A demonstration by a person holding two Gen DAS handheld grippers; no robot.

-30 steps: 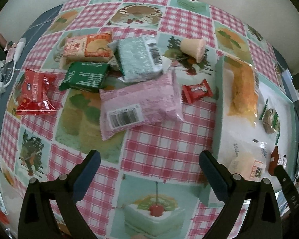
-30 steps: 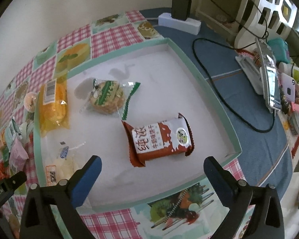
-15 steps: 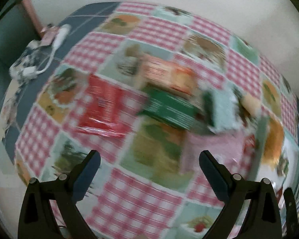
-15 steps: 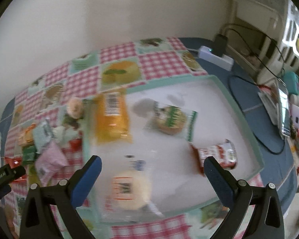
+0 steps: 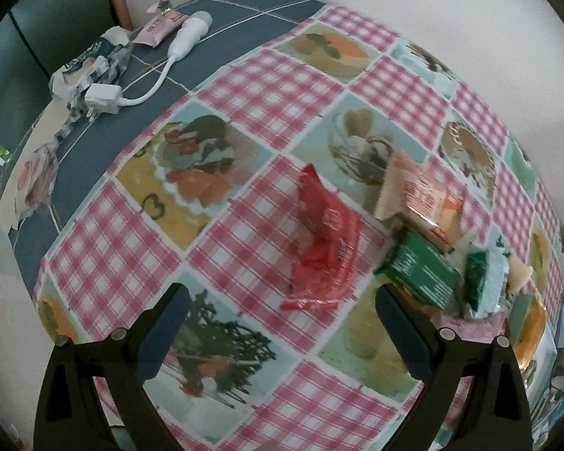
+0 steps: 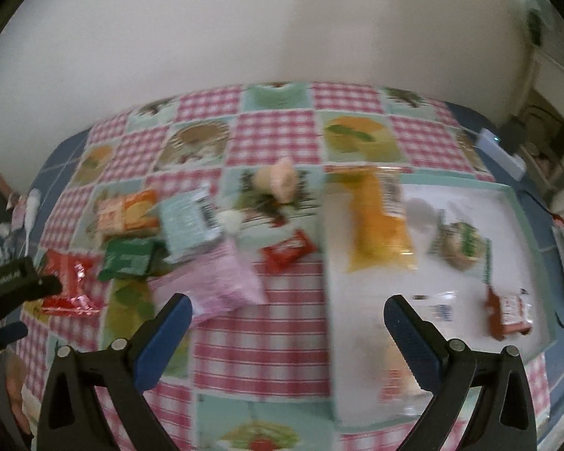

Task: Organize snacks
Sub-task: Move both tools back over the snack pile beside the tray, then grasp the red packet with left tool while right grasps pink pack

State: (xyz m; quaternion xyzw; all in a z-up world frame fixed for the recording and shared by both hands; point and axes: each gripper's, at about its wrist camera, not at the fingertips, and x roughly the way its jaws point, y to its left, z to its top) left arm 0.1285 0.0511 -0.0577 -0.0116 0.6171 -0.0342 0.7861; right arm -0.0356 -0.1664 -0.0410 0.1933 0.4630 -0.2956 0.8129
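Note:
My left gripper (image 5: 282,332) is open and empty, hovering over the checked tablecloth just short of a red snack packet (image 5: 325,242). Right of that packet lie a green packet (image 5: 419,272), an orange packet (image 5: 419,197) and a pale green one (image 5: 487,283). My right gripper (image 6: 287,332) is open and empty above the cloth, between the loose snacks and the white tray (image 6: 515,203). In front of it lie a pink packet (image 6: 218,280) and a small red candy (image 6: 289,251). The tray holds a yellow cake packet (image 6: 381,229), a green cookie packet (image 6: 460,244) and a brown-red packet (image 6: 509,312).
A white charger with cable (image 5: 105,97) and crumpled wrappers (image 5: 94,64) lie on the blue cloth at the far left. A power strip (image 6: 500,150) and cables sit beyond the tray on the right. A wall runs behind the table. A small cone-shaped snack (image 6: 278,180) lies mid-table.
The left gripper has swung left from the pink packet to the red packet. The right gripper has pulled back and turned left, from over the tray to the snack pile. Both stayed open.

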